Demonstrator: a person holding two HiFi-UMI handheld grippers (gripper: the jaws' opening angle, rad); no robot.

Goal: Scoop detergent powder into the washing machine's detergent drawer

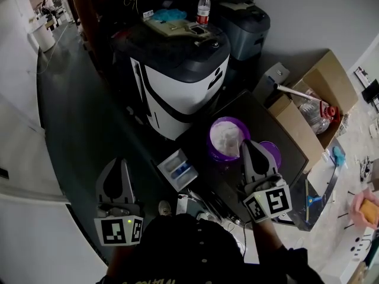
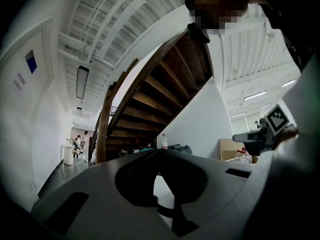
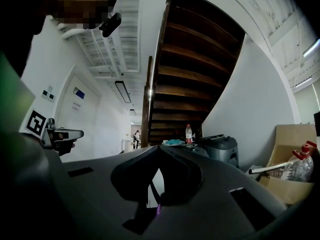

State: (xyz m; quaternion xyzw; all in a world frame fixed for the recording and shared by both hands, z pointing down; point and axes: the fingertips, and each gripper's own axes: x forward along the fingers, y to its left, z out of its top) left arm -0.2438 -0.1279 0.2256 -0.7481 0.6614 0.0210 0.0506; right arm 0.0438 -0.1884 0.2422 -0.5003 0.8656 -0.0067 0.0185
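A purple bowl [image 1: 212, 148] heaped with white detergent powder [image 1: 227, 136] stands on a dark surface right of the white washing machine [image 1: 177, 81]. The small white detergent drawer [image 1: 177, 170], with blue compartments, sticks out at the lower left of the bowl. My right gripper [image 1: 244, 142] [image 3: 159, 147] hovers by the bowl's right rim, jaws shut, nothing sticking out of its tips. A purple round piece [image 1: 273, 152] lies just right of it. My left gripper [image 1: 121, 160] [image 2: 159, 151] hangs over the dark floor left of the drawer, jaws shut and empty.
A water bottle [image 1: 203, 9] and a blue cloth [image 1: 169, 15] rest on the washing machine's top. Behind it is a grey machine [image 1: 246, 28]. An open cardboard box [image 1: 320, 93] with a plastic bottle stands at the right. A wooden staircase [image 3: 195, 69] rises ahead.
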